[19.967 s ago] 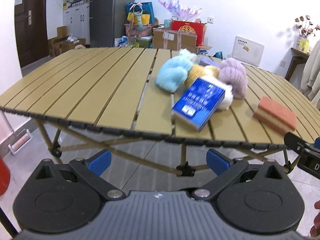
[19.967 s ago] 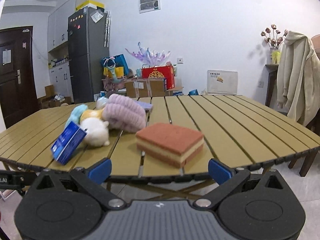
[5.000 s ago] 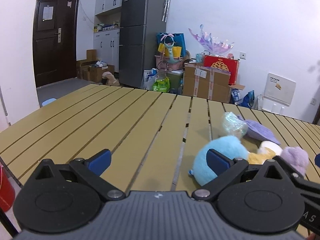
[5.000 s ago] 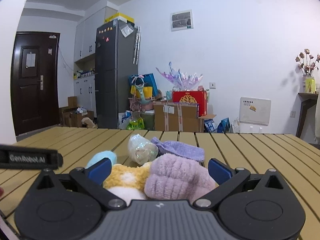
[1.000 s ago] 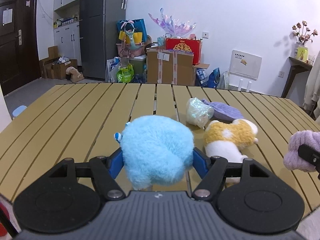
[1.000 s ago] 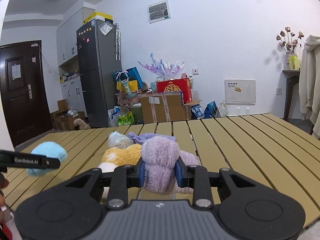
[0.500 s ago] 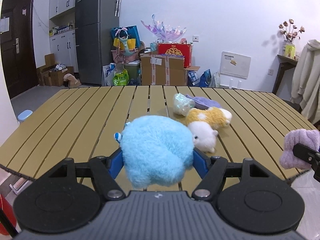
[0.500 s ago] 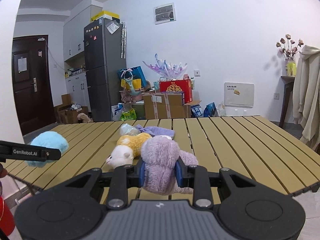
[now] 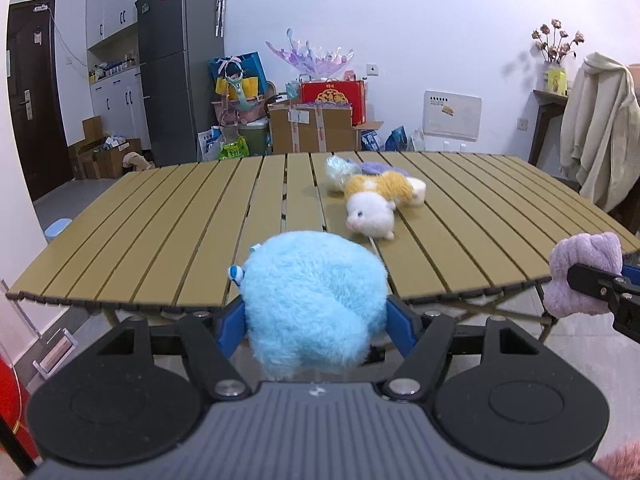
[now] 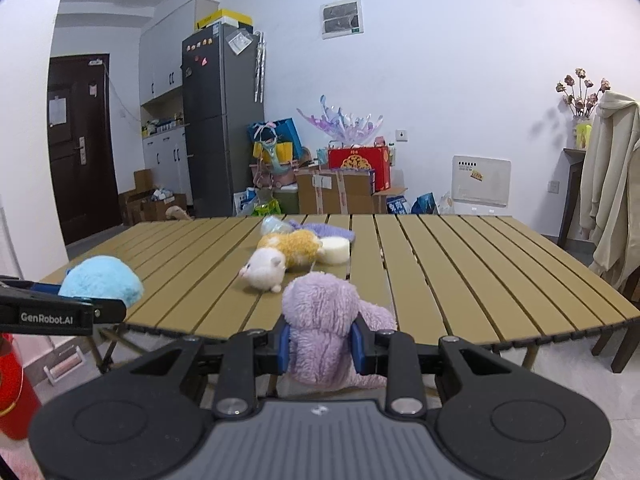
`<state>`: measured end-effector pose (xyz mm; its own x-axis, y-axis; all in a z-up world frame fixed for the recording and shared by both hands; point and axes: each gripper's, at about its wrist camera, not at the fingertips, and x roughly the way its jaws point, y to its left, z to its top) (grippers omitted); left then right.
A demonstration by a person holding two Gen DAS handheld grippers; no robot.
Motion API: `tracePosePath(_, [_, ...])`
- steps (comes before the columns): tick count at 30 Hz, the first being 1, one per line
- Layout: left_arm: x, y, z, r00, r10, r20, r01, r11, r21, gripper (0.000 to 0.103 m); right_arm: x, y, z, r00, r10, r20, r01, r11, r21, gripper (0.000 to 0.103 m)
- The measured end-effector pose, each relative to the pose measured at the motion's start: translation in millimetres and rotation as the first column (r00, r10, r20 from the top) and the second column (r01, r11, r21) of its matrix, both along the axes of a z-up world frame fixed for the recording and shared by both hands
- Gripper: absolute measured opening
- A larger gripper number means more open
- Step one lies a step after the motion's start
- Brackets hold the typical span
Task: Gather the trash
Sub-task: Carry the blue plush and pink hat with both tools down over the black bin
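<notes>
Toys we count: three, blue plush (image 9: pixel 314 304) clamped in left gripper (image 9: pixel 314 326), purple plush (image 10: pixel 322 328) clamped in right gripper (image 10: pixel 322 346), yellow-white one (image 9: pixel 378 198) on table (image 9: pixel 160 232) beyond both.

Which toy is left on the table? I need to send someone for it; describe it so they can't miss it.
On the slatted table, near the middle, lies a plush animal with a white head and orange-yellow body. A clear crumpled wrapper and a lilac cloth sit behind it.

white walls (image 10: pixel 460 60), grey fridge (image 10: pixel 222 120), dark door (image 10: pixel 82 140)
</notes>
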<state>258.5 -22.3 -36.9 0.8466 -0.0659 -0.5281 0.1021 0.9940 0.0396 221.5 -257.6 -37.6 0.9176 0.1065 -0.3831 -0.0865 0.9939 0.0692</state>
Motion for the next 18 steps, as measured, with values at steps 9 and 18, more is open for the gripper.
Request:
tracePosePath(9, [-30.8,-6.3,-34.2,0.997,-0.019,-0.07,0.021,0.999,0.031,0.072,-38.1,-1.8,-29.0,0.997,0.009,-0.081,-0.01,1.0,-0.016,0.028])
tracePosePath(18, [-44.9,-8.4,-86.4,0.983,-0.018,-0.185,0.033,0.997,0.076,0.072,-57.0,0.3,-74.6,0.977,0.026,-0.212,-0.034,0.999,-0.033,0.028])
